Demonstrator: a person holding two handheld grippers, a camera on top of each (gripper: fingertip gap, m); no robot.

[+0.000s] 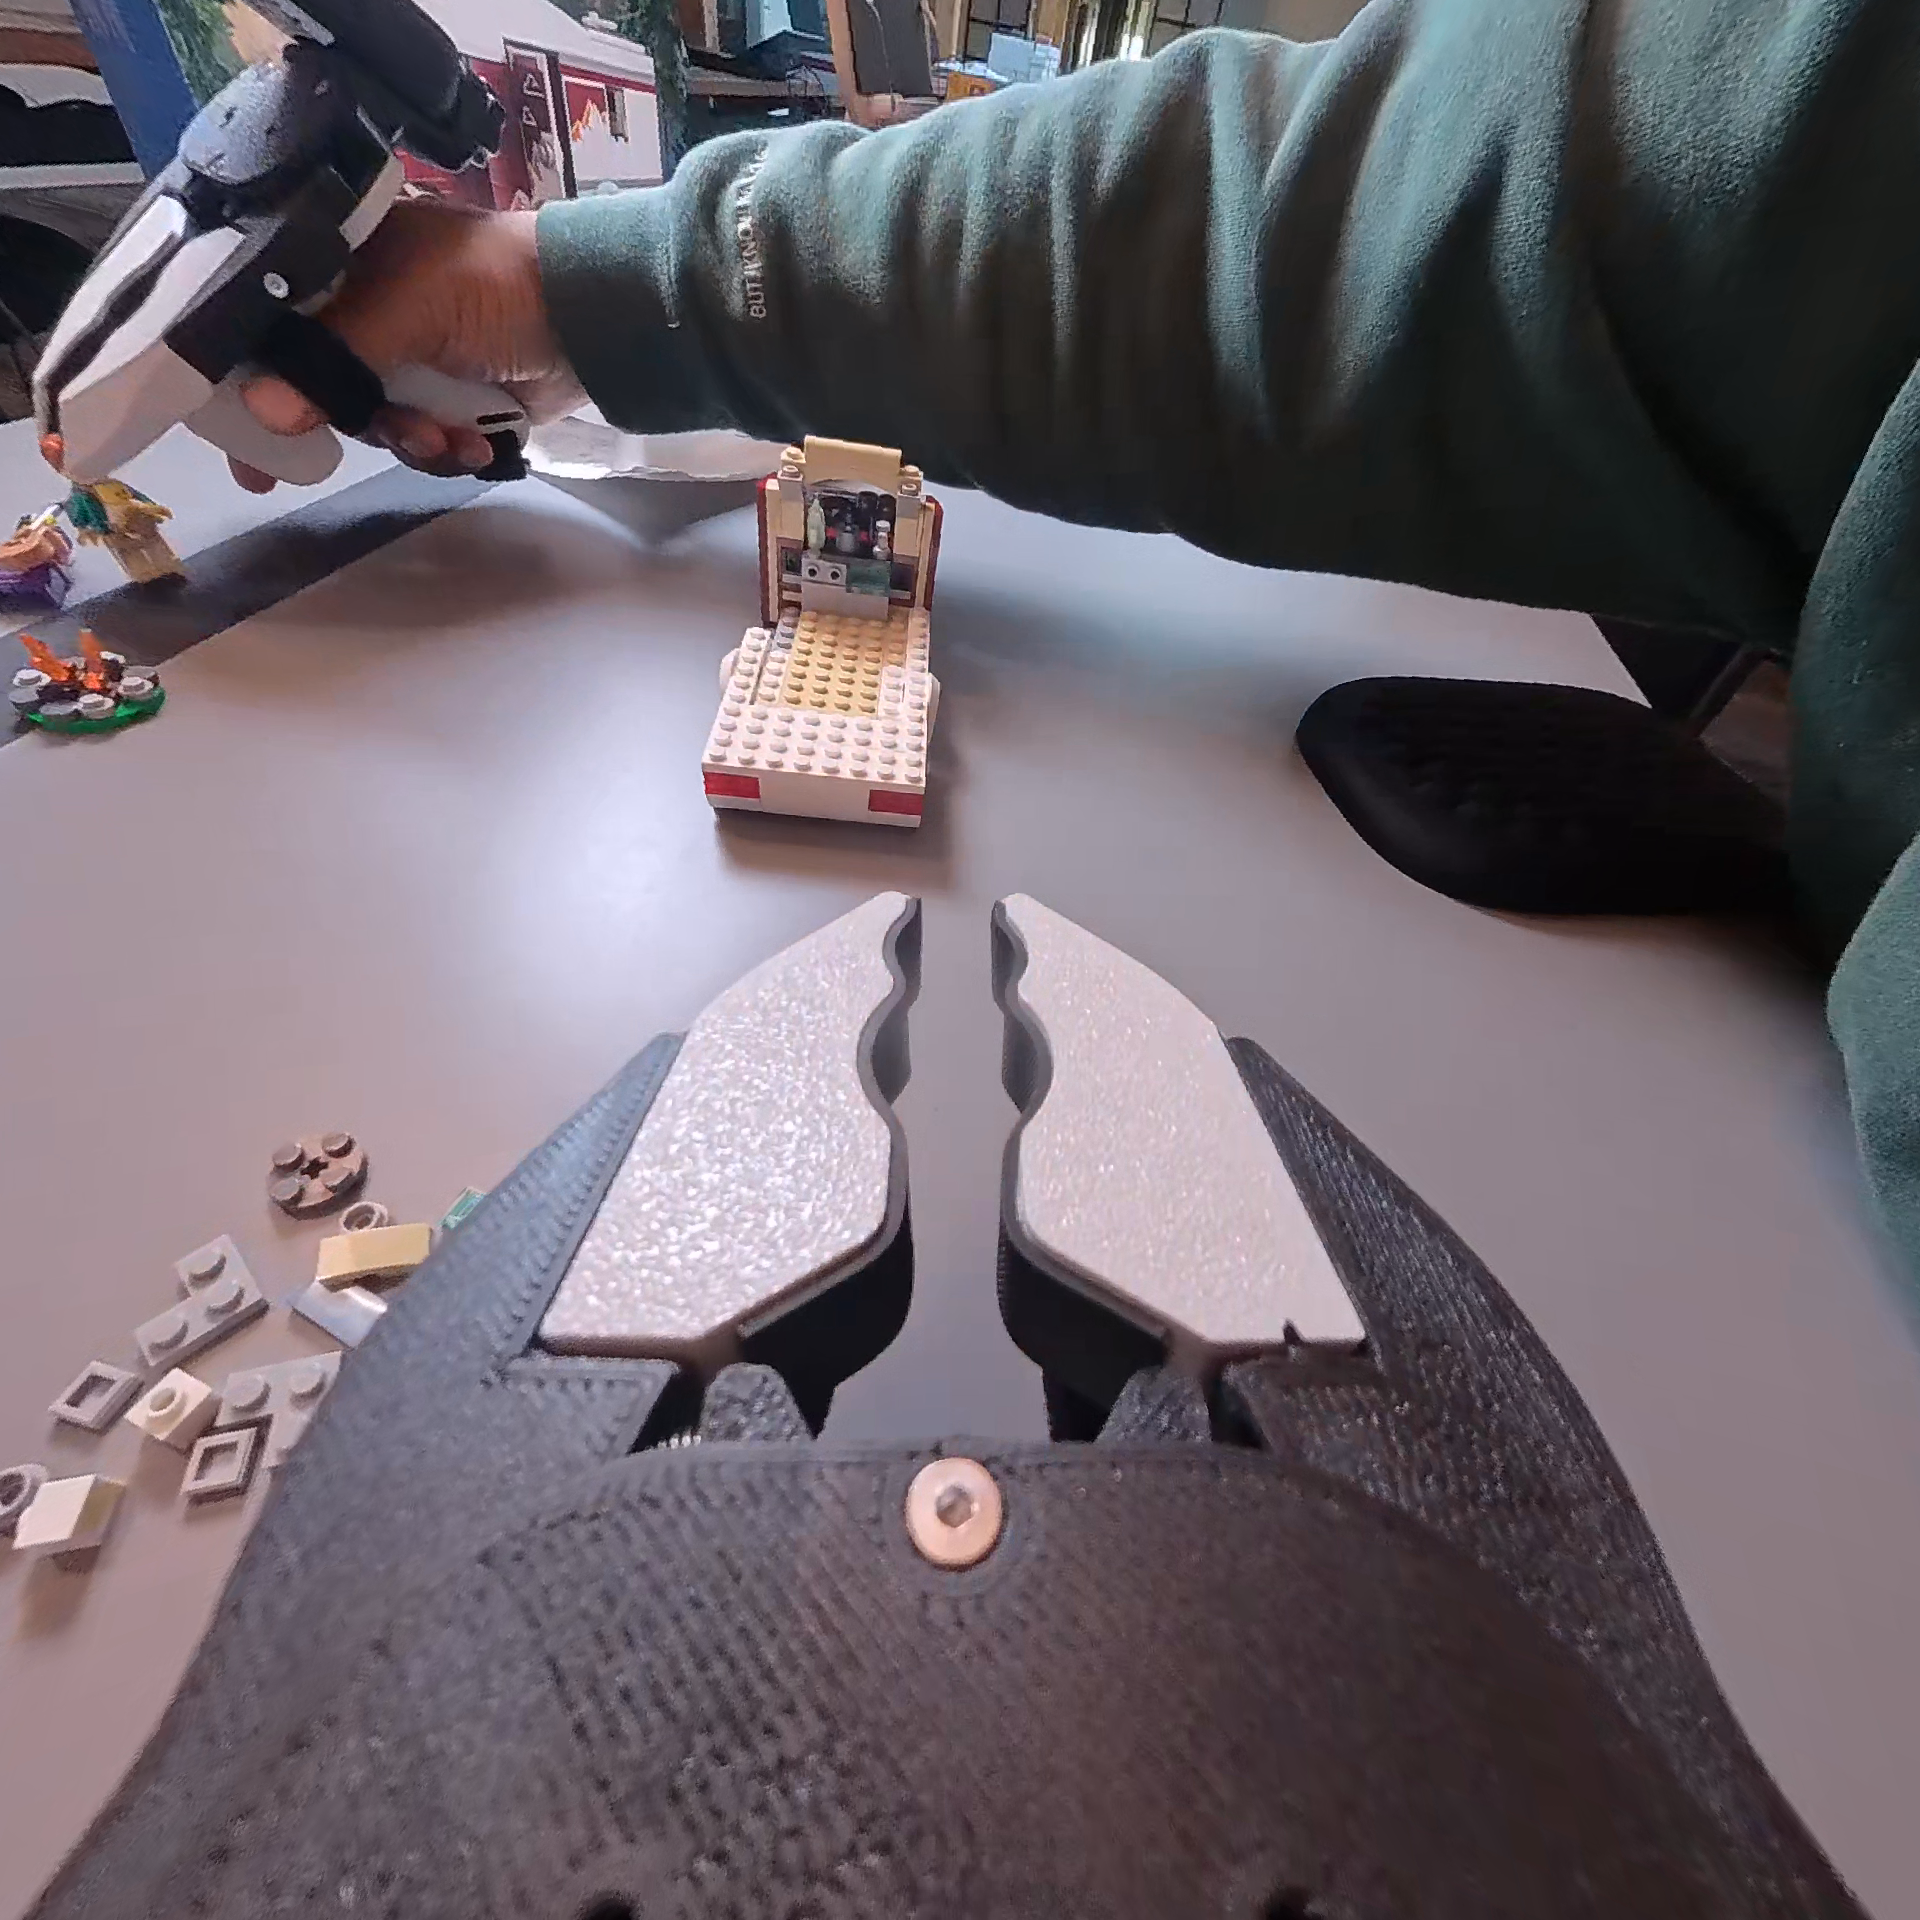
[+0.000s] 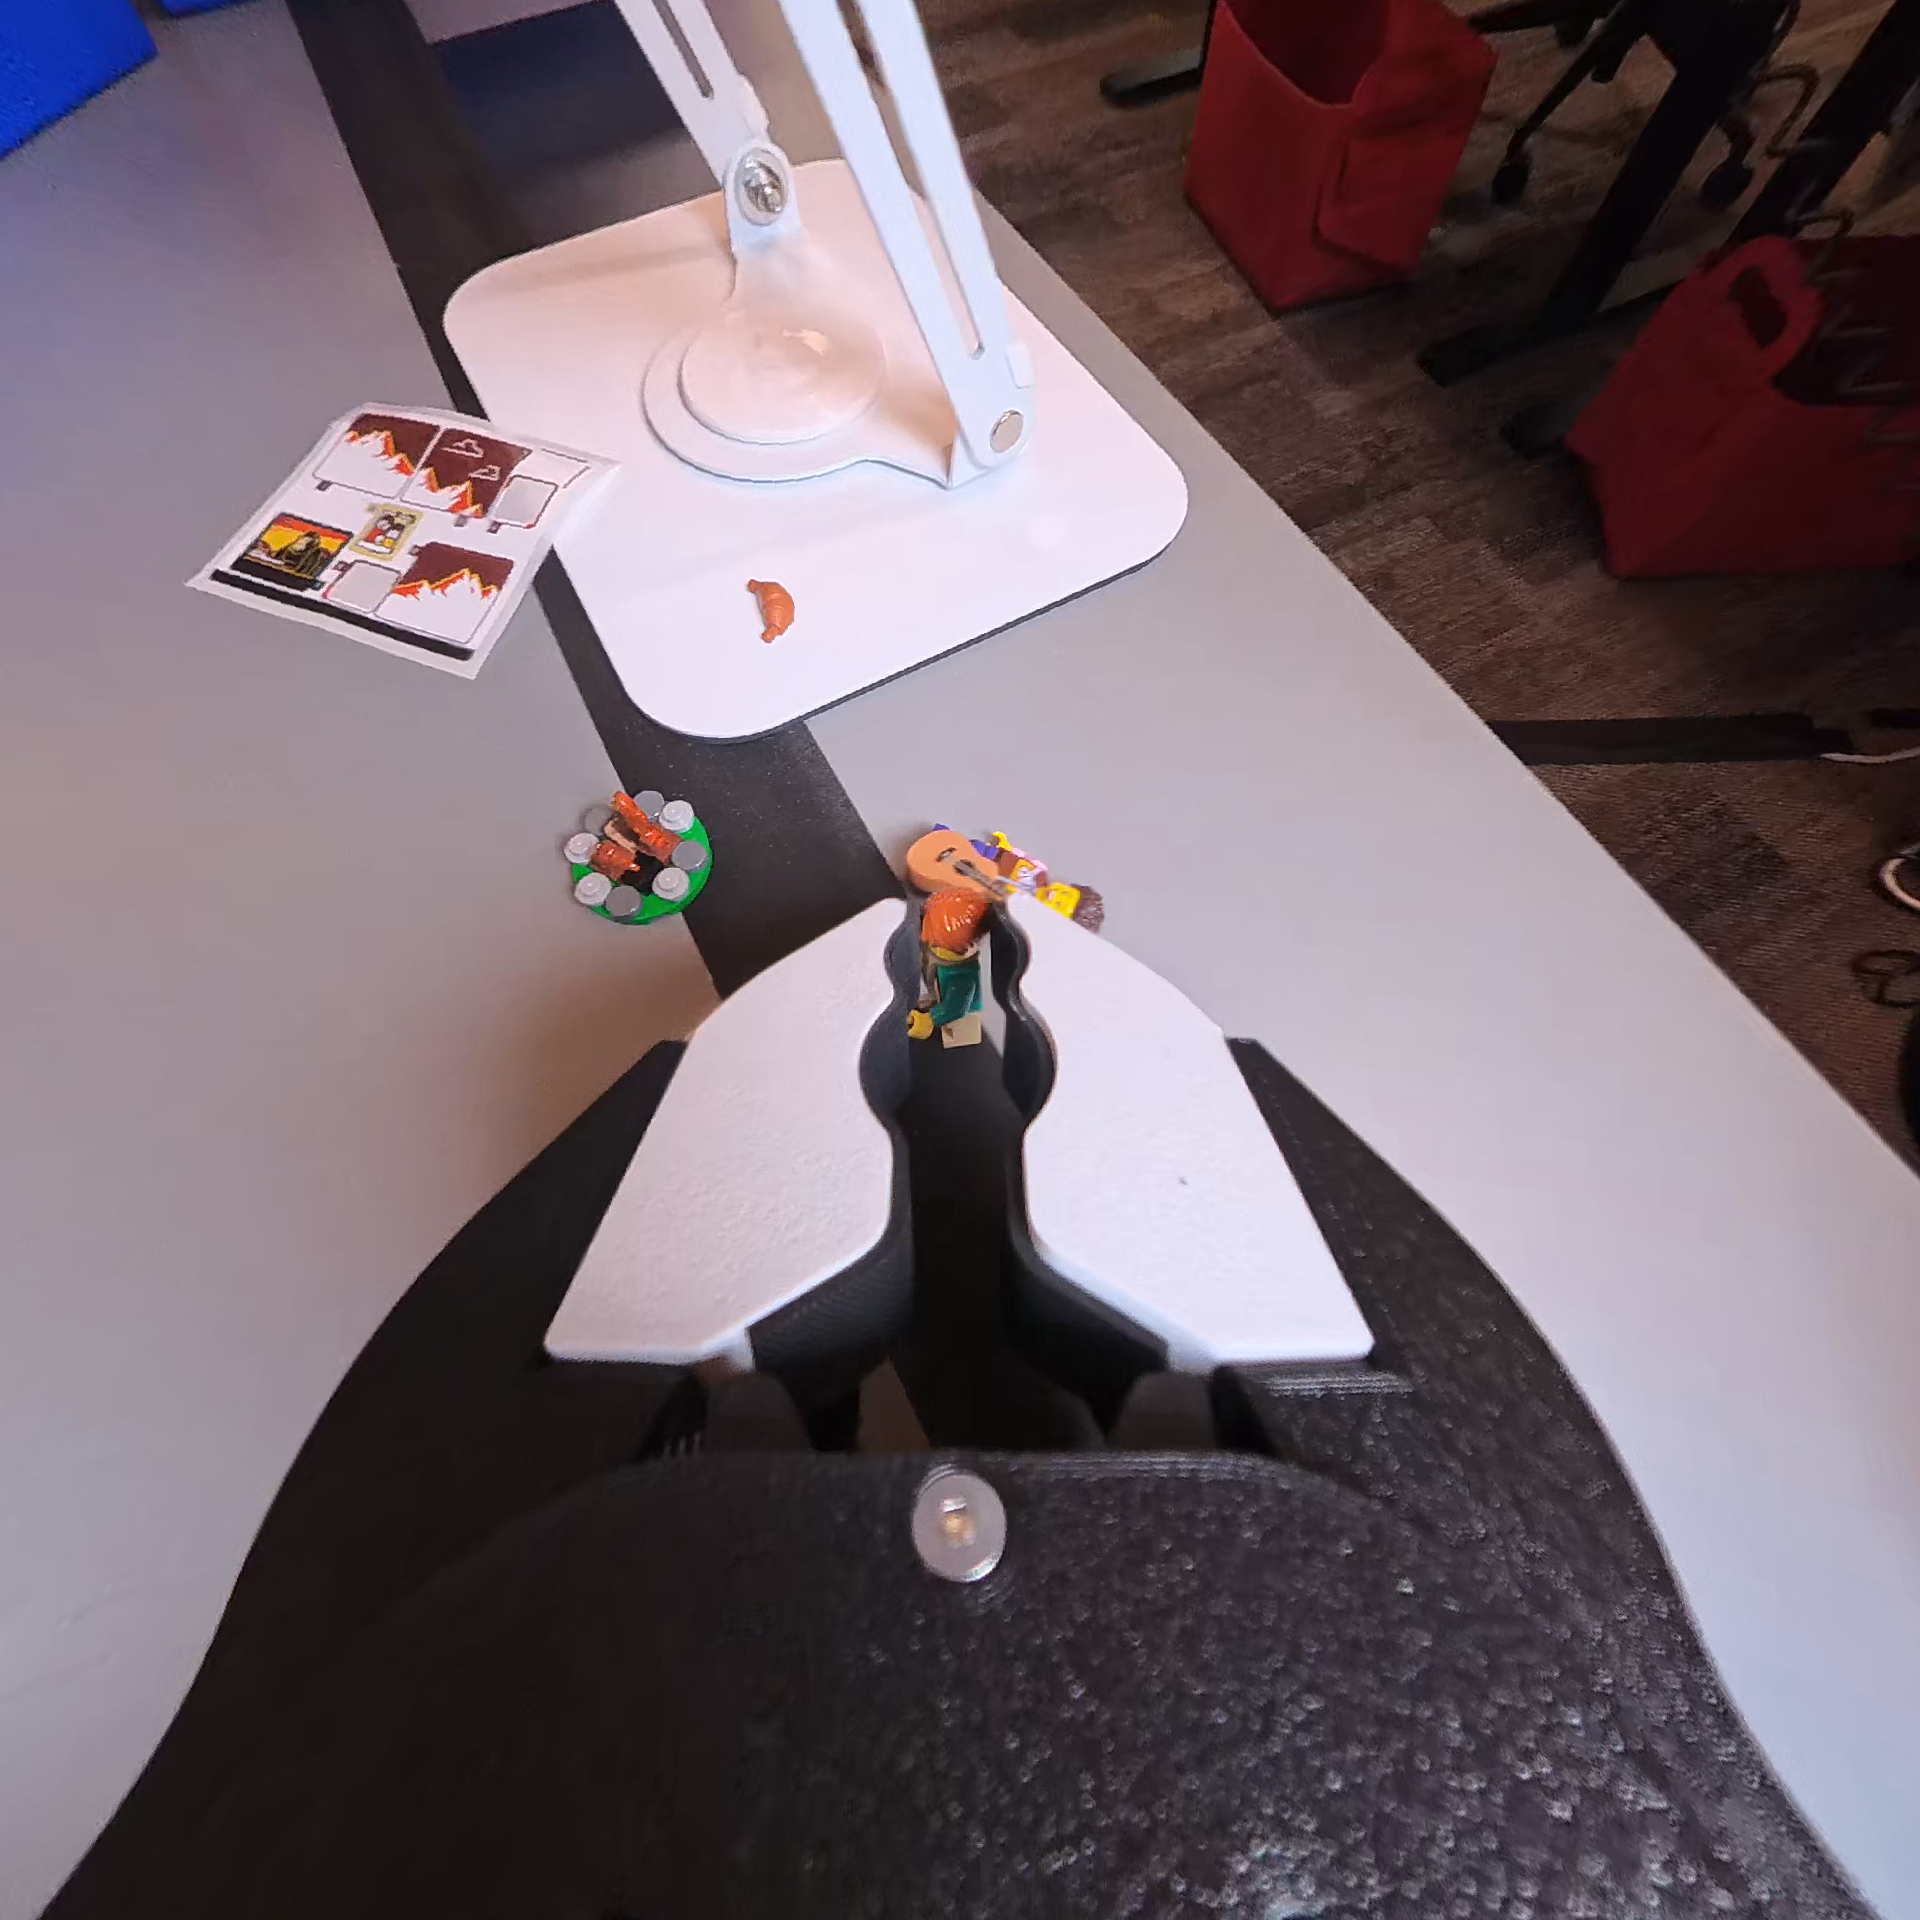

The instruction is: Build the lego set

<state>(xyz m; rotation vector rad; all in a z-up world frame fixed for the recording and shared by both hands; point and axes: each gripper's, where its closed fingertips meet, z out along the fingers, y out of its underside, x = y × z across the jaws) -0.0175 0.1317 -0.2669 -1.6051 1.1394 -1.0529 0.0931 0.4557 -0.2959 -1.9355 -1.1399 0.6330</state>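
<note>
A partly built white and tan lego camper (image 1: 821, 717) with a dark red back wall stands on the grey table (image 1: 416, 883), straight ahead of my left gripper (image 1: 956, 914). Its fingers are narrowly apart with nothing between them, low over the table. My right gripper (image 2: 956, 925) is closed around the orange-haired head of a minifigure (image 2: 951, 987) in a green top, just above the table. It also shows in the left wrist view (image 1: 52, 442) at far left, with the figure (image 1: 125, 525) hanging under its tips.
A lego campfire (image 2: 639, 857) on a green disc and a second figure with a guitar (image 2: 987, 868) lie close by. Loose small pieces (image 1: 208, 1340) sit left of my left gripper. A sticker sheet (image 2: 395, 530), a white lamp base (image 2: 1039, 540) and a croissant piece (image 2: 771, 608) lie beyond. The table edge is at right. The grippers' ends are close to 35 centimeters from one another.
</note>
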